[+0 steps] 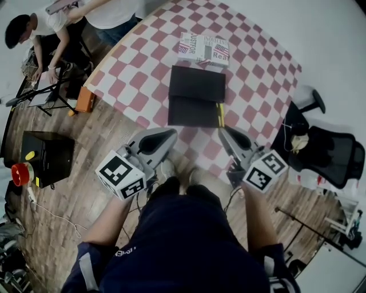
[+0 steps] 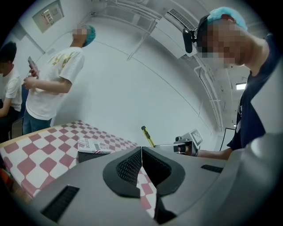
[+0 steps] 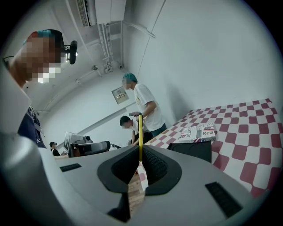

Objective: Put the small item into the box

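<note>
A flat black box [image 1: 196,94] lies on the red-and-white checked surface [image 1: 143,51], with a printed carton [image 1: 203,48] behind it. My right gripper [image 1: 221,129] is shut on a thin yellow stick-like item [image 1: 220,113] with a dark tip, which stands by the box's near right corner. In the right gripper view the yellow item [image 3: 140,132] rises upright from the closed right gripper [image 3: 140,152], with the black box [image 3: 192,150] beyond. My left gripper [image 1: 171,133] is shut and holds nothing, near the box's near left corner. Its pads meet in the left gripper view, left gripper [image 2: 141,152].
Two people stand and sit at the far left [image 1: 108,14]. An orange object [image 1: 86,98], a tripod stand [image 1: 48,91] and a black case [image 1: 47,154] rest on the wooden floor at the left. A black office chair [image 1: 329,151] stands at the right.
</note>
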{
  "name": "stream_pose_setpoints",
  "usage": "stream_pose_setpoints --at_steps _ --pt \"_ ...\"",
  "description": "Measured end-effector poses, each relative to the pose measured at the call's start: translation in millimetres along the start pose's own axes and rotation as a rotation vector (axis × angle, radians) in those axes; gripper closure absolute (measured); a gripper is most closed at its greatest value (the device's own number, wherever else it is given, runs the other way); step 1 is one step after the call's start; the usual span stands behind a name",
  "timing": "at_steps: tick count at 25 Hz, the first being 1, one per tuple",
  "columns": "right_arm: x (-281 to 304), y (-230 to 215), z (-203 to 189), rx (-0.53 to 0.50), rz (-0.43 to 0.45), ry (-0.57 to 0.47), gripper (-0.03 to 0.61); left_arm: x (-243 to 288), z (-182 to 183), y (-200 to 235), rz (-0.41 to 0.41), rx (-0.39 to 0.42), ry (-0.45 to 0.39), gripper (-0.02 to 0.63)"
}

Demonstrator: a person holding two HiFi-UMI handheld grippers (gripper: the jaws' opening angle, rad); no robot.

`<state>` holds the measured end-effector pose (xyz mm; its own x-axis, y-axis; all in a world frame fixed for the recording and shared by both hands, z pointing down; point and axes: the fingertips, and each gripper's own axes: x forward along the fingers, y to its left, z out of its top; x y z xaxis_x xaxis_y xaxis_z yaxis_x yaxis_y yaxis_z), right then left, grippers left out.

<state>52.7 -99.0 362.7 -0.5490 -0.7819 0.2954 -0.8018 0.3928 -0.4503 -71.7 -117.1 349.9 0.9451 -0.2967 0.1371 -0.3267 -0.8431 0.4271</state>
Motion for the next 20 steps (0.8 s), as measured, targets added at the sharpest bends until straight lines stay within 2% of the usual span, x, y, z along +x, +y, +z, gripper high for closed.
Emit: stream_pose_setpoints --at_steps 8,20 --pt "42.5 -38.1 -12.2 -0.042 0.003 0.1 0.545 7.4 -9.1 29.7 0.051 -0.024 0.014 0.578" --pt "127.4 -85.8 -86.2 -0.106 0.122 0.374 0.545 9.3 -37.1 61.7 0.212 -0.111 0.015 0.578"
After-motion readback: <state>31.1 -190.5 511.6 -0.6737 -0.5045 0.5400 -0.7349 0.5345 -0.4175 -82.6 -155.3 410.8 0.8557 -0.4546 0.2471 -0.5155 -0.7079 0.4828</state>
